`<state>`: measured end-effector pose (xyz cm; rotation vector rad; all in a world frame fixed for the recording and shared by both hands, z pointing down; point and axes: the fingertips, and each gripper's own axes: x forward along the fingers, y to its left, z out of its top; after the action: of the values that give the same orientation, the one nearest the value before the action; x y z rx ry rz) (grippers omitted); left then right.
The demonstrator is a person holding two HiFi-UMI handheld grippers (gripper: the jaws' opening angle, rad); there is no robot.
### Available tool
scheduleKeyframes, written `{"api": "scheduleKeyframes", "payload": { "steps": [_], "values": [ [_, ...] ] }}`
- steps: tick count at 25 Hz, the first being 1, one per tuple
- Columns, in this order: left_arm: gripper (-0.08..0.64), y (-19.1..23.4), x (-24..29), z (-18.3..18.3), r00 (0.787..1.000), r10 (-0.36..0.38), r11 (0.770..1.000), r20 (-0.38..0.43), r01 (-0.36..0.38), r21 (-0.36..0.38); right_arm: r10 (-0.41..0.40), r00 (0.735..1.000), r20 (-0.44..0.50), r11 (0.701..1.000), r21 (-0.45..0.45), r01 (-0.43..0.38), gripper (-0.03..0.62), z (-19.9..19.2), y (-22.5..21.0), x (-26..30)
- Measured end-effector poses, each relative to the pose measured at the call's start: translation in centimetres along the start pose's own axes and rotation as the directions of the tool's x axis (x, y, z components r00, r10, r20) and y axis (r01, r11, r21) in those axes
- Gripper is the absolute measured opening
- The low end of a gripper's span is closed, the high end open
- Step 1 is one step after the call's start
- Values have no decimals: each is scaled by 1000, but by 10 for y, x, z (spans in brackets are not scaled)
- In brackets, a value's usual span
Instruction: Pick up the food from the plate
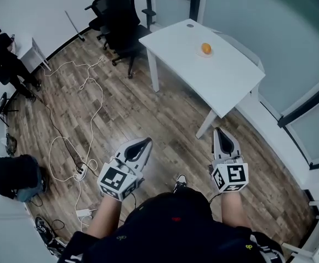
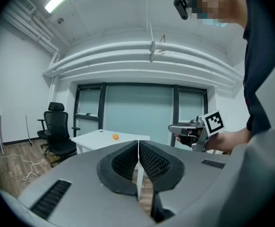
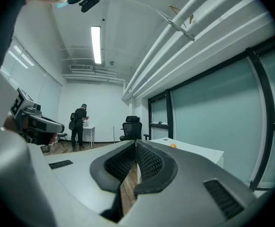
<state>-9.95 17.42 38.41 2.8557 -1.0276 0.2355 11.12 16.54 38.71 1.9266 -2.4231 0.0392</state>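
Both claws were held close to the body: left gripper [image 1: 146,141] and right gripper [image 1: 218,130] were fully closed, with nothing gripped. Orange food [image 1: 206,48] was seen on its plate [image 1: 199,53] on the white table [image 1: 225,81], well apart. Approach and pickup were judged outstanding.

A small round orange fruit [image 1: 206,48] sits whole on a small white plate [image 1: 199,52], towards the white counter's [image 1: 214,78] far side.

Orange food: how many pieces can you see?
1: the orange food sits on a plate on the white table. Nothing looks hidden.
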Motion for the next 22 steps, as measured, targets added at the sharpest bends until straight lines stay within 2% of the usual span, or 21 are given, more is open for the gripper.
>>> {"api": "scheduleKeyframes", "payload": {
  "steps": [7,13,18,22],
  "values": [
    [23,15,99,29,1000,-4,1000,-17,4,3,29,999,-24,999,29,-29,25,0,-76,64],
    [23,18,163,27,998,-21,999,-58,23,36,28,999,-42,999,39,-26,25,-16,-127,108],
    [23,45,193,19,996,-38,999,-83,40,16,15,997,-75,998,58,-11,25,-33,-143,151],
    [23,85,215,11,994,-72,997,-86,72,-2,-14,995,-95,999,39,18,25,-40,-141,186]
  ]
}}
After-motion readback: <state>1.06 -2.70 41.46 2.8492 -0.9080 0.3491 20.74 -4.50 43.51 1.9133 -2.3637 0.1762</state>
